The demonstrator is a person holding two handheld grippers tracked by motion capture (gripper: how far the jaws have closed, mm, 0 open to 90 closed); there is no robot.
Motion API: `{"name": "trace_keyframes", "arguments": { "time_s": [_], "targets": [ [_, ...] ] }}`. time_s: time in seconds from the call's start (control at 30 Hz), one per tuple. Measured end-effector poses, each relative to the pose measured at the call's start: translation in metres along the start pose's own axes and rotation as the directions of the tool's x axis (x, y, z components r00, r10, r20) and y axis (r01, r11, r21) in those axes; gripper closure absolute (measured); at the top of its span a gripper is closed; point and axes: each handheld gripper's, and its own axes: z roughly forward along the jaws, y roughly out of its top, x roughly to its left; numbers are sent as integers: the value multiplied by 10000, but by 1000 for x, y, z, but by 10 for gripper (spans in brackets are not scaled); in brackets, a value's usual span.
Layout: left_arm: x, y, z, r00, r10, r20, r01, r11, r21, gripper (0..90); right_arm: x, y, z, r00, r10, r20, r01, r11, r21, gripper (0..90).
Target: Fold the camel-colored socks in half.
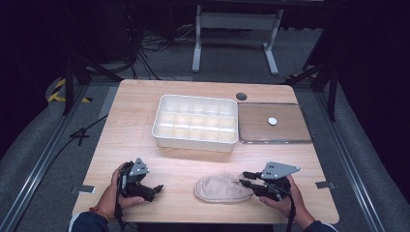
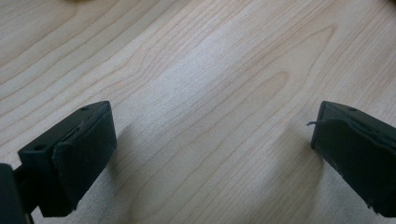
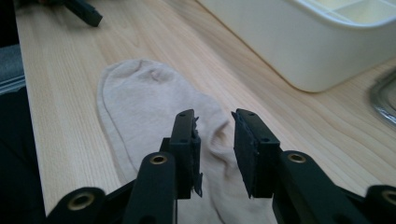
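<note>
My right gripper [image 1: 247, 179] stands at the right end of the beige sock [image 1: 223, 188], jaws narrowed to a small gap above the fabric and not clamped on it. The sock lies flat on the tabletop [image 1: 140, 130] near the front edge, long axis running left to right, toe end toward my left gripper [image 1: 153, 189]. My right hand is the nearer one. The left gripper rests released, jaws wide over bare wood. Beyond the sock sits a white compartment tray [image 1: 195, 138], with a flat lid [image 1: 290, 130] beside it. The room around is dark.
</note>
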Motion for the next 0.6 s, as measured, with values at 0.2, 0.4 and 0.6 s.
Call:
{"name": "trace_keyframes", "arguments": {
  "time_s": [0.2, 0.4, 0.6],
  "targets": [
    [-1, 0, 1, 10000, -58, -35, 58, 10000, -36, 4, 16, 6, 26, 9977, -340, -585, 363, 9986, 392, 762],
    [-1, 1, 0, 9999, -78, -110, 78, 10000, -6, 4, 25, 8, 45, 9953, -487, -831, 550, 9957, 744, 810],
    [-4, 2, 0, 9994, -249, -229, 248, 9997, -15, 30, 31, 4, 62, 9959, -453, -780, 552, 9900, 1299, 817]
  ]
}}
